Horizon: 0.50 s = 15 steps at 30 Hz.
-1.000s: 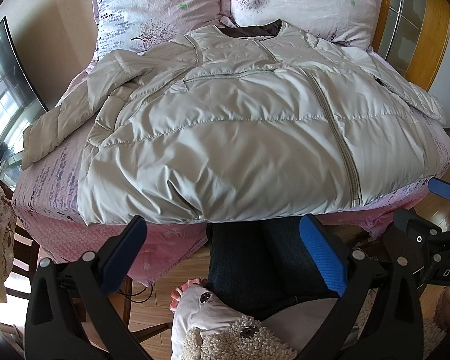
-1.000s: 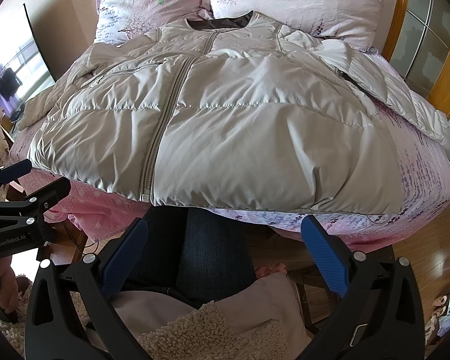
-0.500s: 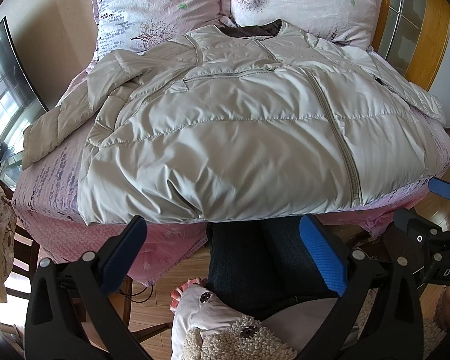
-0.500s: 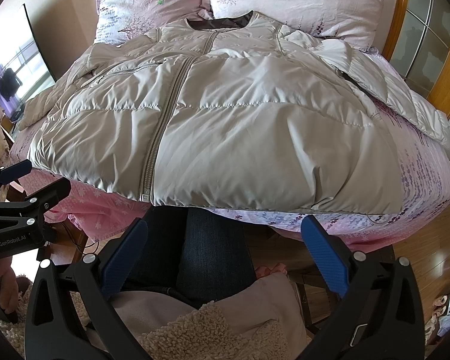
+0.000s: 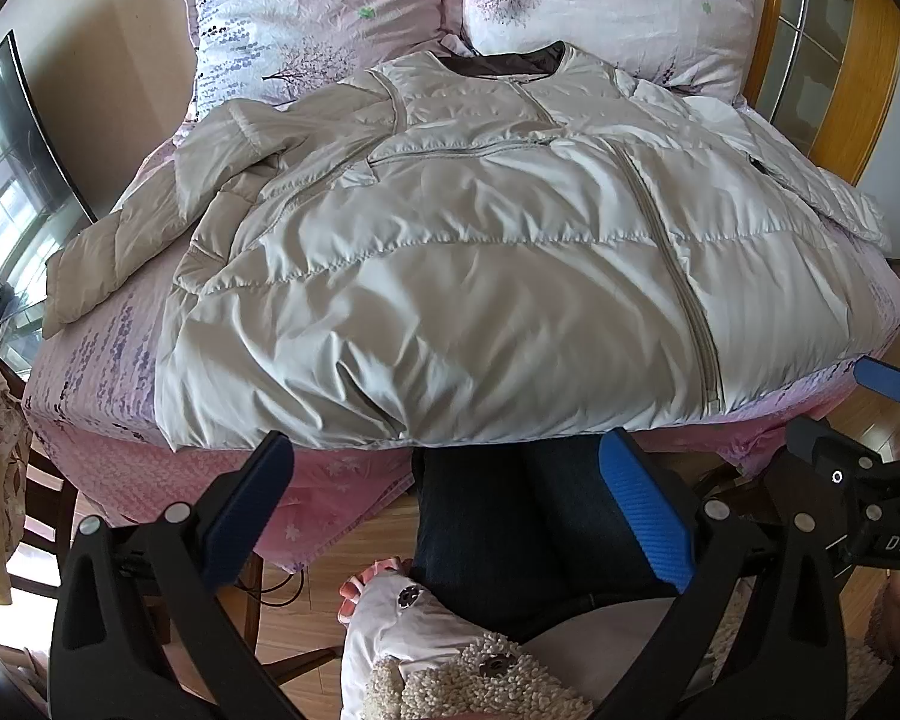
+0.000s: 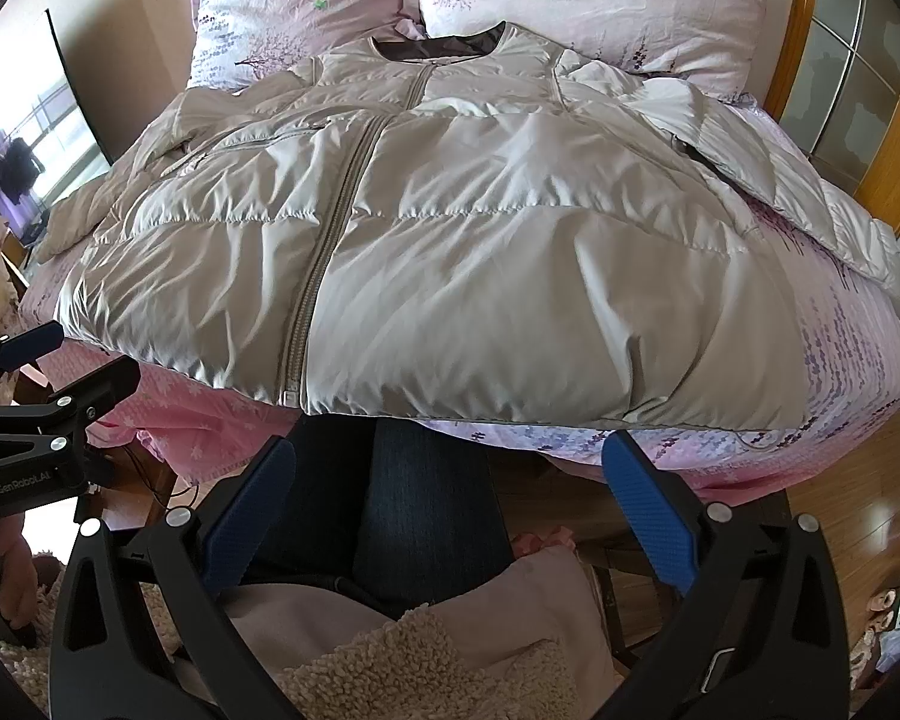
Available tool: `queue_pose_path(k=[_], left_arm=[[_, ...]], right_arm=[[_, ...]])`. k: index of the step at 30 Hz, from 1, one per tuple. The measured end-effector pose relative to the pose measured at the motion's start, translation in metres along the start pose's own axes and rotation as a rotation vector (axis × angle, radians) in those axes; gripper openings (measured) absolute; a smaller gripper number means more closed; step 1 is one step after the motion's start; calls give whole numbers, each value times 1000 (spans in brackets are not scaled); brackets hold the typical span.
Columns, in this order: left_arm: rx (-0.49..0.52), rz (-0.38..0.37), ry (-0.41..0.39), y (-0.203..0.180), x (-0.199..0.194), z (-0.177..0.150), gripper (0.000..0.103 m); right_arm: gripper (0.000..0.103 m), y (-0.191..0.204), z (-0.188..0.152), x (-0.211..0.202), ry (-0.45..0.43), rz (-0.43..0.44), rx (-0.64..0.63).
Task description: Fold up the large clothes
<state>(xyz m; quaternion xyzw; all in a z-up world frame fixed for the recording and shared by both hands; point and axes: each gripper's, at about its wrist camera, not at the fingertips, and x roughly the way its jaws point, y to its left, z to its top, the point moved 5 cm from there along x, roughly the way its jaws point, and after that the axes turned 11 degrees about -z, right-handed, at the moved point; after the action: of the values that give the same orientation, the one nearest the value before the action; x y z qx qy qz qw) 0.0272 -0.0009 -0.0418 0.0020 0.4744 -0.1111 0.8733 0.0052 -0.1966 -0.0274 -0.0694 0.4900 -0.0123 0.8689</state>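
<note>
**Both grippers wait, spread wide, short of an unfolded puffer jacket**

Left wrist view: nothing has shifted from a second ago. The left gripper [image 5: 444,504] hangs released and empty, and the beige jacket [image 5: 480,276] lies zipped and flat on the bed [image 5: 90,372] ahead of it, hem nearest; folding has apparently not begun. To its right the other tool carries the letters "DAS", cut off at the frame edge.
Right wrist view: equally unchanged. The right gripper [image 6: 450,492] is also spread and holds nothing, the jacket's zipper [image 6: 324,252] ahead and slightly left. The tool at its left reads, probably, "GenRobot.AI".
</note>
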Motion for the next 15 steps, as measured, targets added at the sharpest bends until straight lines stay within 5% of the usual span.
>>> queue_pose_path(k=[9,15], left_arm=[[23,-64,-6,-6,2,6,101],[-44,-82,-59,17,-5,23,101]], right_arm=[[102,-20,22,-9,-70,4,37],[102,-106,66,-9,-218,159,339]])
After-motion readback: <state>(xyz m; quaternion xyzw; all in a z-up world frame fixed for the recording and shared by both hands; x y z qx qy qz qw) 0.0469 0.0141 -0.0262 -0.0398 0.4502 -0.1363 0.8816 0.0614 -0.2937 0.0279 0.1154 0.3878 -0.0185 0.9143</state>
